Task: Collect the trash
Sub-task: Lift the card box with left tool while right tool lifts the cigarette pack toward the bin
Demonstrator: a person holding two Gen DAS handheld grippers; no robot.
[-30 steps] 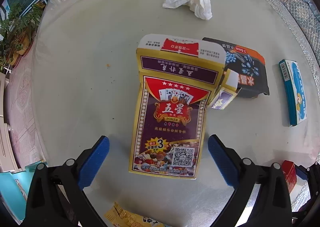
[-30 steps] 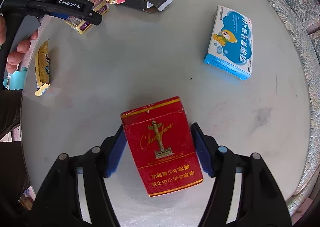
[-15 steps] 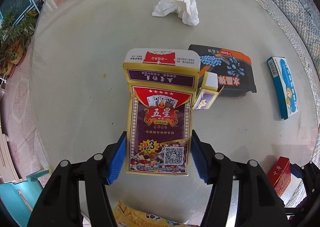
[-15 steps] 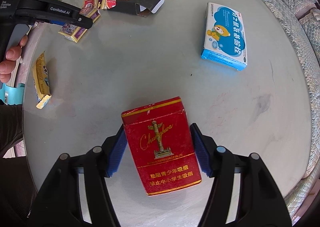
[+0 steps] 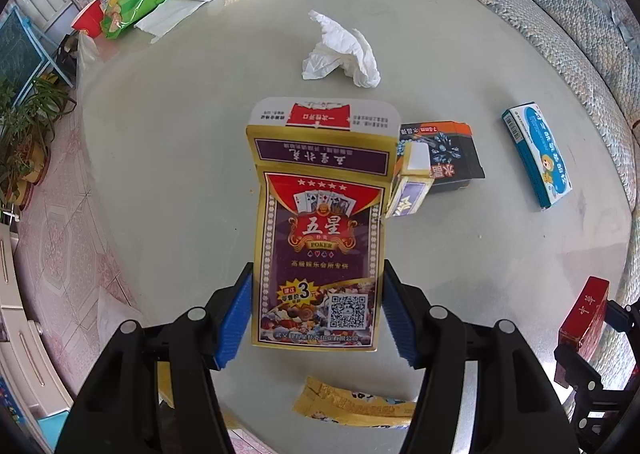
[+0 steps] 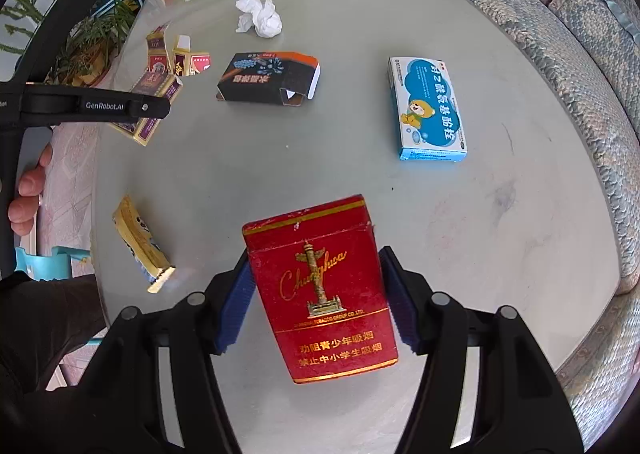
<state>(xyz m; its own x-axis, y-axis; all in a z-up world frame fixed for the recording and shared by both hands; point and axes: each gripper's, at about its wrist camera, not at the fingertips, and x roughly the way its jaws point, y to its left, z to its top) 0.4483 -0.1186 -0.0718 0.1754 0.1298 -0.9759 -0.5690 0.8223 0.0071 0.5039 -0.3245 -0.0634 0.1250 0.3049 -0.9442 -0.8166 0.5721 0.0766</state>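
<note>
Though aimed steeply down at the worktop [image 6: 280,166], already loaded on both sides. Left tongs [image 5: 318,314]: just been closing, now at middling width, clamped by the blue pads [image 5: 236,314] on the long edges of the playing-card box [image 5: 320,238]. Box straight ahead between the jaws, long axis along the fingers, gripped at the near end, opened flap at the far end hanging out past the tips and overlapping the black carton [image 5: 448,158] lying behind it. Right tongs [image 6: 318,302]: likewise at middling width, pinching the red cigarette pack [image 6: 320,286] by its two narrow sides, long axis again along the fingers but skewed a little, lid end away from the camera. Apparently both pieces clear of the glass, though hard to confirm from above.

Next move likely a carry to a bin; none visible in either view, so no telling which hand is nearer.

Left on the worktop: crumpled tissue [image 5: 340,50] at the far side, blue medicine box [image 5: 536,154] to the right, yellow wrapper [image 5: 352,406] close under the left hand. For the black carton, roughly midway between the hands; for the medicine box, right side nearer.
</note>
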